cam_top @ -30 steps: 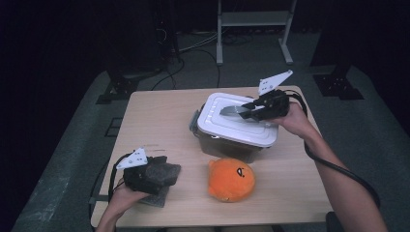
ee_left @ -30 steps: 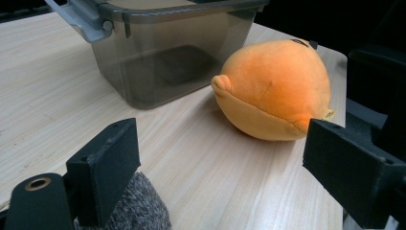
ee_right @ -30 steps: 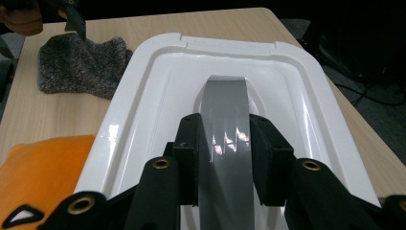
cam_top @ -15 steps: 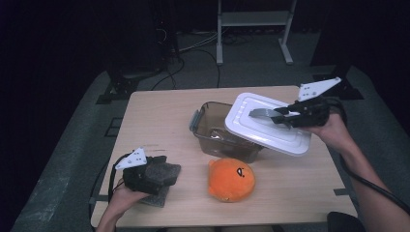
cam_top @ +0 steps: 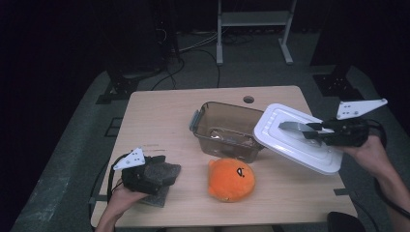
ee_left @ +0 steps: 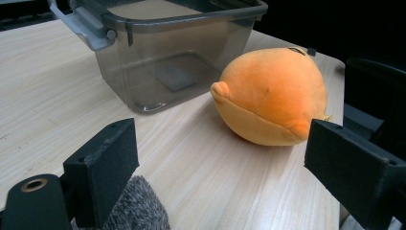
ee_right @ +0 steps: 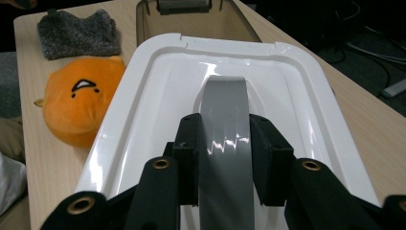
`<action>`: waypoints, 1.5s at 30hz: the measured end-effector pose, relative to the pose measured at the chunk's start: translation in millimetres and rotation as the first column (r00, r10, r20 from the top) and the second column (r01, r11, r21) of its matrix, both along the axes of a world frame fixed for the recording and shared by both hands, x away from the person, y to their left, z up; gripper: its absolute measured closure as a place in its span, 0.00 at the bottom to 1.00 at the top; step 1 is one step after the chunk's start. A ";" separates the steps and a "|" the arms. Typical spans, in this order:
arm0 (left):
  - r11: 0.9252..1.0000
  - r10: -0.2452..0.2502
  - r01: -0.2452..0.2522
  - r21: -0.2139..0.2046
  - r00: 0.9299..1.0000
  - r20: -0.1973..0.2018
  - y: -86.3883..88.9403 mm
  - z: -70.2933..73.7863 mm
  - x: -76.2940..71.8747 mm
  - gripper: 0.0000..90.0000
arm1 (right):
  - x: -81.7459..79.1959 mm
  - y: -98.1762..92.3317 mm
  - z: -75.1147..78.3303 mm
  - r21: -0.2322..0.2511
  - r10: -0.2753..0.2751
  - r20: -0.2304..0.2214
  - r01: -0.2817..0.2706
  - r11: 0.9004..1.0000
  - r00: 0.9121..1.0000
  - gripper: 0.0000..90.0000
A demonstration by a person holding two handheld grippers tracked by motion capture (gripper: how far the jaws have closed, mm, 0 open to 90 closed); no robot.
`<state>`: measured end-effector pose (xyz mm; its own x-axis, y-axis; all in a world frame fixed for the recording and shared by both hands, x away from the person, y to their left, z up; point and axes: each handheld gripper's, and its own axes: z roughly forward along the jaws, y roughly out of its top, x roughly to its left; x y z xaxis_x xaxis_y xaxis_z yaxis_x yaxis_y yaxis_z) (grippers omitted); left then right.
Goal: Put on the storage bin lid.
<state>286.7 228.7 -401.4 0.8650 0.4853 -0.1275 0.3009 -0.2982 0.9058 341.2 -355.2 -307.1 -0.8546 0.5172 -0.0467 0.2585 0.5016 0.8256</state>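
Note:
A clear brown-grey container (cam_top: 226,129) stands open at the table's middle. My right gripper (cam_top: 310,129) is shut on the grey handle (ee_right: 224,110) of its white lid (cam_top: 290,145). It holds the lid tilted above the table's right side, just right of the container. An orange plush toy (cam_top: 231,180) lies in front of the container. My left gripper (cam_top: 162,173) rests at the near left on a grey fuzzy cloth (cam_top: 155,197). Its jaws are open, and in the left gripper view (ee_left: 230,158) the toy (ee_left: 270,98) lies some way beyond them.
The wooden table (cam_top: 159,121) has a small round hole (cam_top: 248,99) near its far edge. Beyond it are a dark floor with cables (cam_top: 193,53) and a white rack's legs (cam_top: 251,34). A latch (ee_left: 84,26) sticks out from the container's left end.
My right gripper has lifted the white lid off the container and carried it rightward, leaving the container open. The left gripper, cloth and toy have stayed put.

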 end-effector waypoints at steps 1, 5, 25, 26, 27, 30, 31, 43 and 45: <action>1.000 0.000 0.000 -0.001 1.000 0.000 -0.3 0.1 0.1 0.12 | -3.9 -6.2 -2.0 0.001 -0.009 0.001 0.009 1.000 1.000 0.73; 1.000 -0.001 0.001 0.000 1.000 0.003 -1.0 0.5 0.1 0.12 | -15.5 -24.1 -7.4 0.009 -0.042 -0.007 0.042 0.999 0.999 0.73; 1.000 0.002 -0.002 0.002 1.000 0.009 0.0 1.6 -1.1 0.12 | -24.7 -62.1 -59.6 -0.011 -0.130 -0.089 0.130 0.991 0.987 0.73; 1.000 0.002 -0.002 0.002 1.000 0.007 0.1 1.6 -1.3 0.12 | -22.7 -61.4 -62.9 -0.018 -0.131 -0.095 0.130 0.991 0.987 0.73; 1.000 0.001 -0.002 0.003 1.000 0.006 0.2 1.6 -1.4 0.12 | -20.6 -60.8 -66.0 -0.021 -0.132 -0.101 0.130 0.991 0.986 0.73; 1.000 0.003 -0.003 -0.001 1.000 0.007 0.5 1.9 -1.7 0.12 | -14.8 -58.7 -74.5 -0.020 -0.130 -0.117 0.128 0.992 0.985 0.73; 1.000 0.004 -0.004 -0.001 1.000 0.008 0.5 2.1 -1.8 0.12 | -12.6 -57.7 -77.6 -0.024 -0.131 -0.122 0.129 0.991 0.984 0.73; 1.000 0.005 -0.005 -0.004 1.000 0.011 2.5 3.2 -2.9 0.12 | 0.6 -39.7 -122.9 -0.003 -0.110 -0.187 0.111 0.994 0.976 0.73; 1.000 0.005 -0.005 -0.003 1.000 0.011 2.0 2.5 -2.9 0.12 | -0.1 -36.7 -129.5 -0.010 -0.105 -0.200 0.105 0.994 0.974 0.73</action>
